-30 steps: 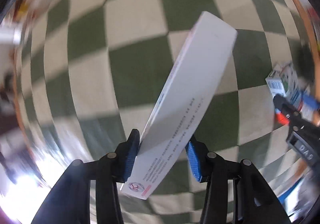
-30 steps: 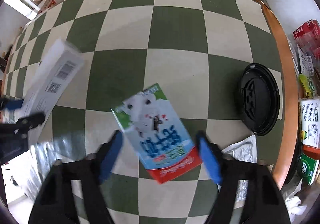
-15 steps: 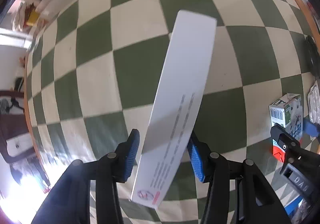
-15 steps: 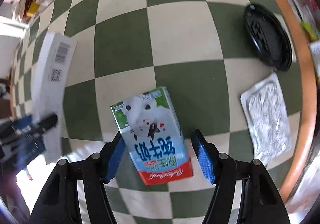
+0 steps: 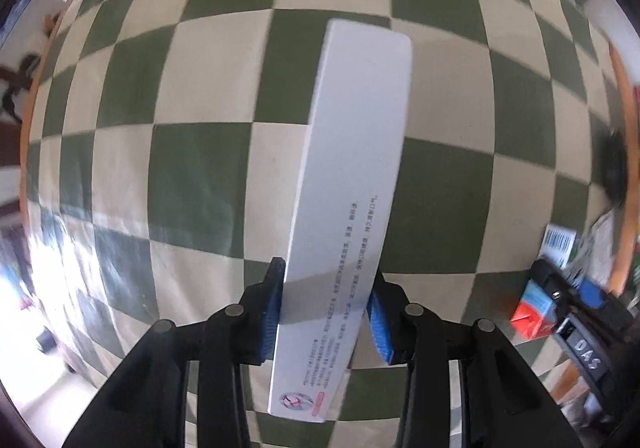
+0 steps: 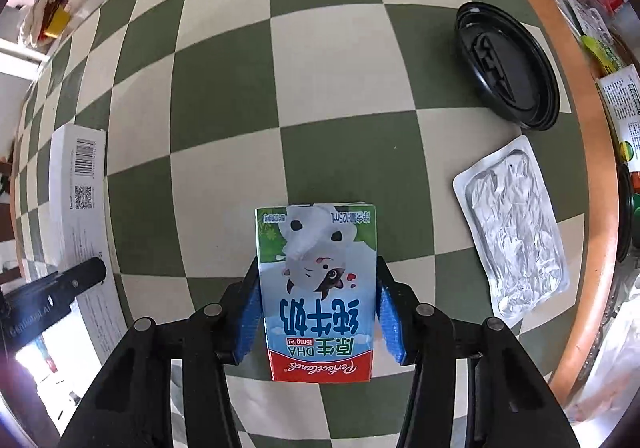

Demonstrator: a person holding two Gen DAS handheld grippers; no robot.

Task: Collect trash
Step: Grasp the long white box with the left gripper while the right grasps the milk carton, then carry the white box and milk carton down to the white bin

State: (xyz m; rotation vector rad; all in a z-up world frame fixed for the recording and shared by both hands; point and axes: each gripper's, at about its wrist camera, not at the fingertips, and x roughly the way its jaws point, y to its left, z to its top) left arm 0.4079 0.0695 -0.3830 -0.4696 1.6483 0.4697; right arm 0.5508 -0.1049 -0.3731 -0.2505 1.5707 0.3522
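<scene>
A long white box (image 5: 360, 127) lies on the green-and-cream checked tablecloth (image 5: 208, 175), and its near end runs between the blue pads (image 5: 276, 296) of my left gripper (image 5: 328, 276). The jaws are closing and both pads touch the box's sides. In the right wrist view a small milk carton (image 6: 316, 236) with a cartoon cow lies flat between the pads (image 6: 250, 308) of my right gripper (image 6: 317, 268). Its jaws are closing too, pads against the carton's long sides. The white box (image 6: 80, 183) shows at the left there, and the carton's red end (image 5: 534, 314) at the left view's right edge.
A black round lid (image 6: 508, 67) and a crumpled silver foil pack (image 6: 516, 228) lie right of the carton. The table's curved wooden rim (image 6: 592, 135) runs just beyond them, with packets and boxes (image 6: 620, 99) past it. Clutter sits off the far left corner (image 6: 48, 15).
Both grippers came down closer to the table and rolled, so the box and the carton now sit straight between the pads. Both pairs of jaws narrowed onto them.
</scene>
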